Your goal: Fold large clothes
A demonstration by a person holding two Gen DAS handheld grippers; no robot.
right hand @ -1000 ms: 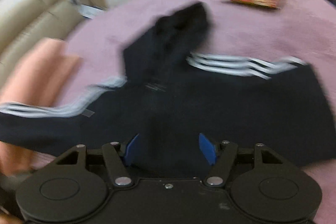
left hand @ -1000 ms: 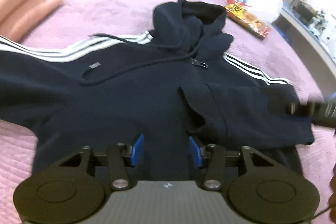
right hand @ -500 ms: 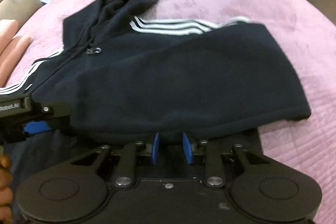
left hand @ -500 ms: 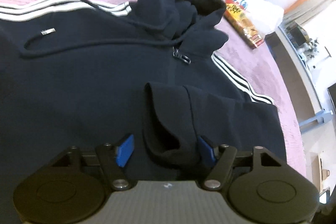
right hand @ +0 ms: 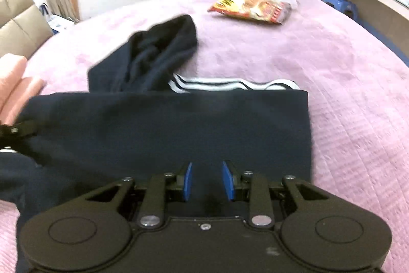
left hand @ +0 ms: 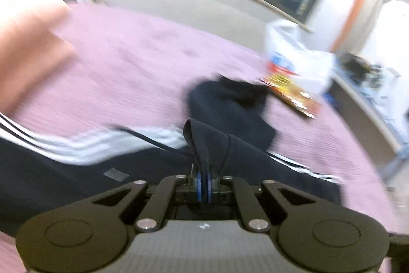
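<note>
My left gripper [left hand: 203, 186] jaws pinch the dark hoodie [right hand: 166, 124], folded w/ white stripes showing; right gripper [right hand: 207, 182] jaws open.

The left tool [left hand: 203, 187], open half a second ago, is now clamped on a fold of the hoodie [left hand: 217, 145] and lifted. The right tool [right hand: 206, 181], nearly closed then, now stands apart over the folded-in sleeve [right hand: 179, 124].
</note>
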